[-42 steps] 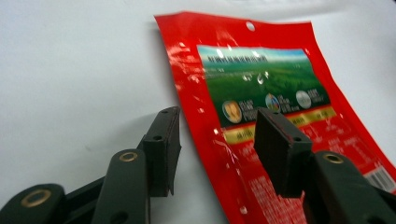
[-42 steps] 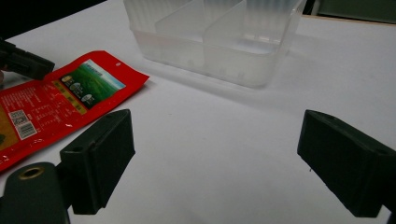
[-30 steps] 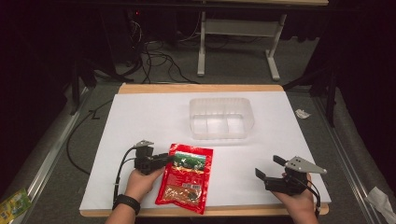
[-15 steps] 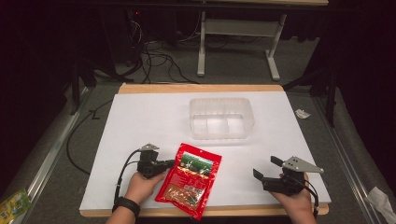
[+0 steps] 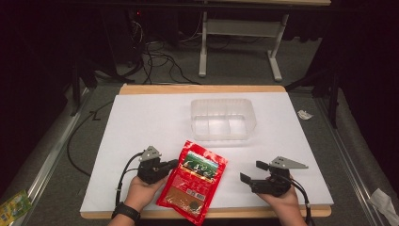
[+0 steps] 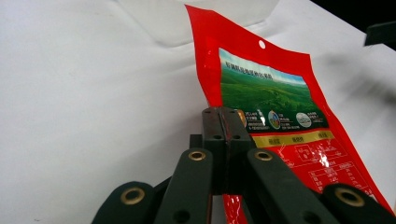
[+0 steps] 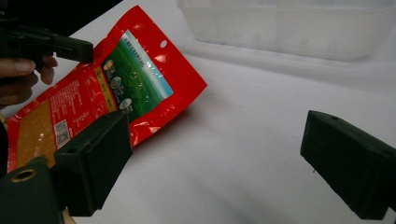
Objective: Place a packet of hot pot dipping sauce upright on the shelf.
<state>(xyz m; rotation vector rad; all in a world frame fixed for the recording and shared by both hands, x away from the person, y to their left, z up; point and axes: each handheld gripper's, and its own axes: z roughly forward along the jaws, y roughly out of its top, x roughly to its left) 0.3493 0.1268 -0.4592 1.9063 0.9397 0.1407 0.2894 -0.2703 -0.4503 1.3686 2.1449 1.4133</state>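
Closest to the person, the red pouch [image 5: 193,181] lies near the front edge of the tabletop [image 5: 141,122], tilted, its hanging-hole end pointing toward the far side; the left tool [image 5: 173,164] is pinched shut on the pouch's left edge, jaws pressed flat together over the film in the left gripper view; the right tool [image 5: 252,172] waits just to the right of the pouch, jaws spread wide and holding nothing. I'd judge the pouch light and limp, a glossy film that will sag and may slide in a shallow bite; the flat sealed border looks the safest hold, and a second grip on the opposite edge would keep it from drooping. The tabletop is covered in plain white, smooth; farther back a clear divided container [image 5: 224,119] stands apart from the pouch; beyond, a dark room, cables [image 5: 155,59] on the floor, a grey table frame [image 5: 240,42].
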